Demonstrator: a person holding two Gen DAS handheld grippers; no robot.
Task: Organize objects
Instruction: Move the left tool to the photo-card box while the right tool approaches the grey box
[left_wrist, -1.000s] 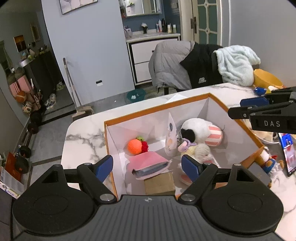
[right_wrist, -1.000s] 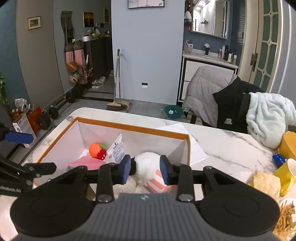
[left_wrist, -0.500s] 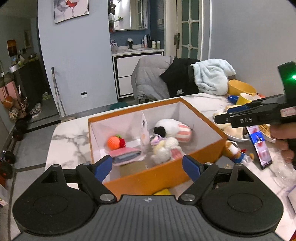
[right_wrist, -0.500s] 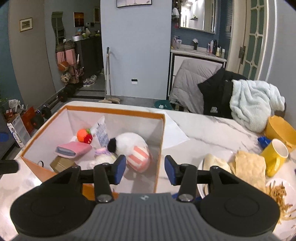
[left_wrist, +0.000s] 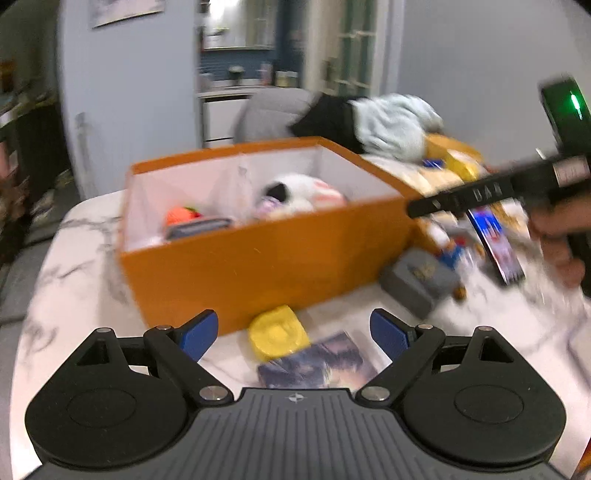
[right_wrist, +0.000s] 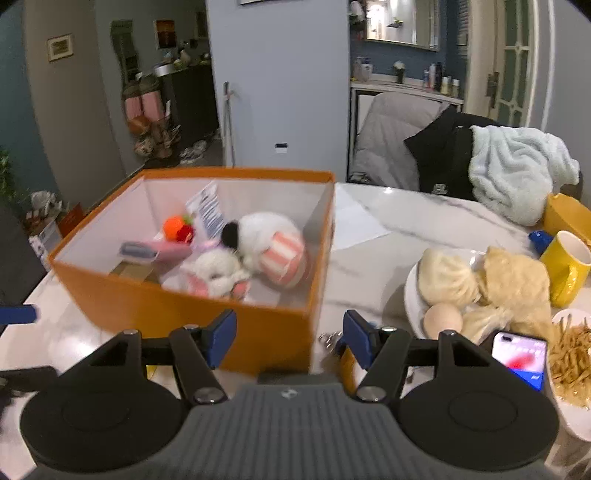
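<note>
Table edge: the white marble table (left_wrist: 85, 266) has its rounded left rim bare beside the orange cardboard box (left_wrist: 266, 258); bare marble also lies behind the box in the right wrist view.
Open room: a clear strip of marble runs in front of the box, bearing a yellow rounded block (left_wrist: 279, 332) and a dark printed booklet (left_wrist: 317, 365).
Left gripper (left_wrist: 293, 332): jaws spread wide, just been opening, nothing pressed between them; yellow block and booklet lie on the table in the gap.
Right gripper (right_wrist: 290, 338): jaws apart, just been opening, nothing held; the box's near corner shows between them.
Change from earlier: both views looked down into the box a second ago; now each sits lower and further back, facing its outer orange wall.
Box contents: white plush with striped pink patch (right_wrist: 273, 240), smaller white plush (right_wrist: 216, 273), orange knitted ball (right_wrist: 177, 229), pink flat pouch (right_wrist: 159, 253), white printed packet (right_wrist: 208, 208), brown carton (right_wrist: 135, 271).
White plate (right_wrist: 413, 299): steamed buns and an egg.
Outside, right of box: grey flat case (left_wrist: 421, 280), lit smartphone (left_wrist: 496, 247), yellow mug (right_wrist: 565, 266).
</note>
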